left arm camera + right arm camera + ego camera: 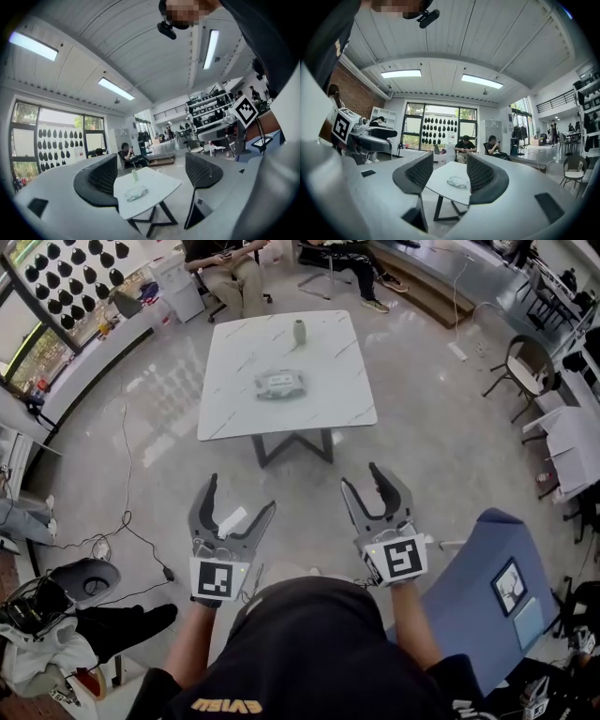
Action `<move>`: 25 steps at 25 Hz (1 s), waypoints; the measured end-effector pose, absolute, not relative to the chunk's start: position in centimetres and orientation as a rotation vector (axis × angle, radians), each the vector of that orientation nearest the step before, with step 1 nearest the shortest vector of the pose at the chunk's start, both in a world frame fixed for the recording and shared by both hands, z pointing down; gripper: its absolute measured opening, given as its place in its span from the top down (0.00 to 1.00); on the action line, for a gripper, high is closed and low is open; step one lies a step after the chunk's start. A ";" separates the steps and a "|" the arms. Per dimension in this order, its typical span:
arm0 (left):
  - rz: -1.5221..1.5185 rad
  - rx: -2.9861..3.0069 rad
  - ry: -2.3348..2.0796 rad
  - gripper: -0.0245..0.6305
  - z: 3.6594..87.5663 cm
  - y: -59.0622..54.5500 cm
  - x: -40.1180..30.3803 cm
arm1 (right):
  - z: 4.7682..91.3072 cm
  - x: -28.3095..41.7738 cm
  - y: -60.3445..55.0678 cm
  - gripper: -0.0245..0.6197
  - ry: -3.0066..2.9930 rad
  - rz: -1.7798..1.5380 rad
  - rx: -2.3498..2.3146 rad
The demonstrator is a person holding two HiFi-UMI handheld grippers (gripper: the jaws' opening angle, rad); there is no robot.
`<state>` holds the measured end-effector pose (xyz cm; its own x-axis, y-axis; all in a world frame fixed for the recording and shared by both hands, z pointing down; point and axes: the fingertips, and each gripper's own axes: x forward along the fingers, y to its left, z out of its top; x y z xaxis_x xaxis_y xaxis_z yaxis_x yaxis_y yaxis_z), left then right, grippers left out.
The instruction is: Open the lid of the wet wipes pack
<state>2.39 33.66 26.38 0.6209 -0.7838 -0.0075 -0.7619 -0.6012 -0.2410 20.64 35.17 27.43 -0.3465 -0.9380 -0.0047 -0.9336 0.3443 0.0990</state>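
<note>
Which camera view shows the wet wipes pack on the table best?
The head view: it looks down on the top of the crinkly plastic wet wipes pack on the white table. Both gripper views show it small and side-on.

the left hand-held gripper (152, 174) has its jaws wide apart, gripping nothing. framed between them, well ahead, a white worktop (162, 185) carries the wet wipes pack (137, 192) and, just behind it, an upright pale green cylinder (135, 175).

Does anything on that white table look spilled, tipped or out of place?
Nothing stands out. The wet wipes pack lies flat near the middle of the table, and the small container stands upright near its far edge.
</note>
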 end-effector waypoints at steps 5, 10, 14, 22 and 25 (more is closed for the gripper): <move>-0.131 -2.664 1.227 0.27 26.4 34.2 2.8 | 27.4 20.6 35.4 0.47 -2.563 -0.096 1.758; -0.100 -2.672 1.212 0.24 26.2 34.5 2.6 | 27.9 20.2 35.8 0.35 -2.559 -0.073 1.758; -0.073 -2.697 1.274 0.22 26.8 34.3 2.2 | 28.1 20.1 35.7 0.34 -2.553 -0.096 1.744; -0.190 -2.645 1.257 0.22 27.4 34.5 1.2 | 28.4 21.1 35.7 0.34 -2.553 -0.042 1.787; -0.169 -2.632 1.281 0.22 26.9 34.4 1.1 | 28.8 21.4 35.9 0.35 -2.546 -0.034 1.772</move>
